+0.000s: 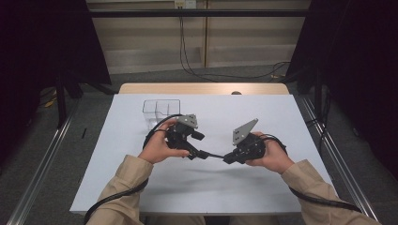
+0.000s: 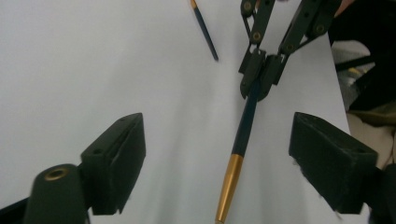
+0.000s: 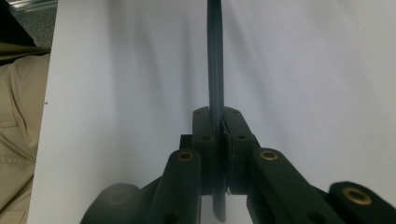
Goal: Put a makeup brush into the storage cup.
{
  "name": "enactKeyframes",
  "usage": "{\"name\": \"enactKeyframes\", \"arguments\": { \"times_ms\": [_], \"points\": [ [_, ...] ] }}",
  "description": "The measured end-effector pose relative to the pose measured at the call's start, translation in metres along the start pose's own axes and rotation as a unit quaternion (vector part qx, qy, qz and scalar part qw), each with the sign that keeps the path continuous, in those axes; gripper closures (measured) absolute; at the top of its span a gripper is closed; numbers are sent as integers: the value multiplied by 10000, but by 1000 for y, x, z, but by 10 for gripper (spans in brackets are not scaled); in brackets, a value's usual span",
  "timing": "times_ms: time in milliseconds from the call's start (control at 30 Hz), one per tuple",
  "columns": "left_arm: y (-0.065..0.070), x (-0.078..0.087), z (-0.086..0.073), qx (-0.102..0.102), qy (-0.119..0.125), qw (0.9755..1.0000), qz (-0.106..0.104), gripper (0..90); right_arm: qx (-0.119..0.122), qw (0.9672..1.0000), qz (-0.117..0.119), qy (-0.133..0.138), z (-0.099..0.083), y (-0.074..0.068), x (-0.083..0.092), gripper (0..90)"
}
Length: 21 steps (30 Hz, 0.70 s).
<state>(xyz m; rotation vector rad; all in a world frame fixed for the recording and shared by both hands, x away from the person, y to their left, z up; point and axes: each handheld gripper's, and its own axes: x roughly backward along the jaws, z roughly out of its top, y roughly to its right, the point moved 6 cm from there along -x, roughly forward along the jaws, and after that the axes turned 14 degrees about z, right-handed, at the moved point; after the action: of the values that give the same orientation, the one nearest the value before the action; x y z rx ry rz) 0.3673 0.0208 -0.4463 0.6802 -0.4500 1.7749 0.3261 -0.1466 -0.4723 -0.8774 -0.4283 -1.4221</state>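
A slim dark blue pen point(image 2: 245, 123) with a gold end point(image 2: 229, 186) hangs just above the white table point(image 1: 141, 187), between the two grippers. My right gripper point(image 3: 223, 123) is shut on the pen's dark shaft point(image 3: 215, 56), which runs straight out from its jaws. That gripper point(image 2: 259, 79) also shows in the left gripper view, pinching the shaft. My left gripper point(image 2: 217, 126) is open, its jaws wide on either side of the gold end without touching it. In the high view the left gripper point(image 1: 195, 154) and right gripper point(image 1: 227, 159) face each other at mid-table, joined by the pen point(image 1: 213, 155).
A clear plastic box point(image 1: 161, 111) with compartments stands behind the left hand. A second thin dark stick point(image 2: 205, 32) with an orange end lies on the table beyond the grippers. A beige sleeve point(image 3: 18, 116) lies at the table's near edge.
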Motion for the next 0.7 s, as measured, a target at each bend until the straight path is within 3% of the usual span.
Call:
{"name": "enactKeyframes", "arguments": {
  "times_ms": [200, 433, 700],
  "points": [
    [-3, 5, -2, 247, 394, 9989, 107, 141, -38, 9999, -4, 142, -1, -1, -1, 851],
    [-7, 8, -7, 465, 607, 9968, 225, 85, -31, 9997, -18, 252, 1, -1, -2, 851],
    [-12, 15, -10, 712, 1004, 9917, 385, 52, -2, 9992, -37, 403, 3, -1, -4, 851]
  ]
}}
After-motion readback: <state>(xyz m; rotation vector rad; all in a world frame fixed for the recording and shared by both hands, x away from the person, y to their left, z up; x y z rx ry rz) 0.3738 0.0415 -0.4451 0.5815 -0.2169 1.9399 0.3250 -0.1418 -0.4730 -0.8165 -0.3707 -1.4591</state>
